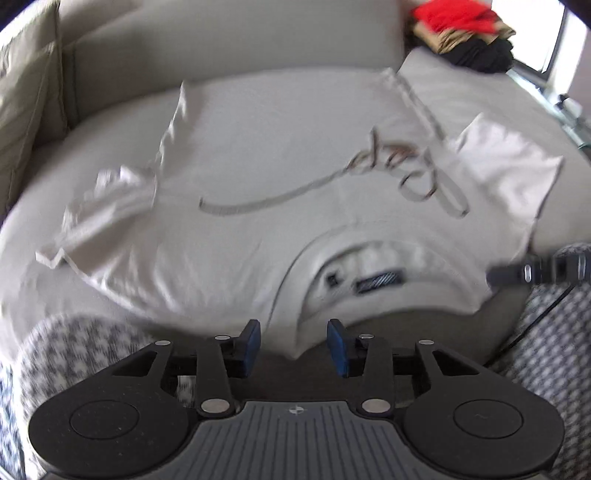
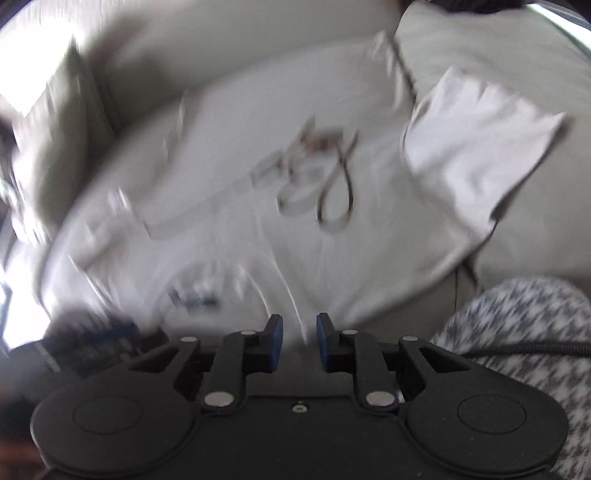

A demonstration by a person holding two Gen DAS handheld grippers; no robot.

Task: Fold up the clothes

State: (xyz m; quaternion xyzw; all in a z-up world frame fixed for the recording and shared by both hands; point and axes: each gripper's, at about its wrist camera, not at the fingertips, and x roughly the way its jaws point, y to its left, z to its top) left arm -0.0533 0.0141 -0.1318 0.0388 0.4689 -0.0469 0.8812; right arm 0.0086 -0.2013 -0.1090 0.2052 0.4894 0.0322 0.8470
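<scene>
The left gripper, a black two-finger unit with blue pads, stands with its jaws moderately wide and nothing between them, poised just off the near hem of the collar at the 6 o'clock edge of its view; this placement suits a pinch on the neckline or shoulder seam. The right gripper, of the same build, has its jaws at a narrower gap, also empty, and sits just beside the near shoulder edge of the garment. The task item, a pale cream short-sleeved cotton T-shirt with a looping grey script print, lies spread front-up on the beige fabric sofa seat, collar toward the grippers and hem toward 12 o'clock; a flat spread of this kind gives clean fold lines. Its left sleeve at 9 o'clock is bunched and partly turned over, so it probably needs smoothing first. The right sleeve at 2 o'clock lies flat and extended. A pile of red, tan and black clothing rests on the sofa at 1 o'clock, well apart from the shirt. Grey houndstooth-patterned fabric shows at 7 and 4 o'clock. Both views are motion-blurred; fine contact cannot be judged.
</scene>
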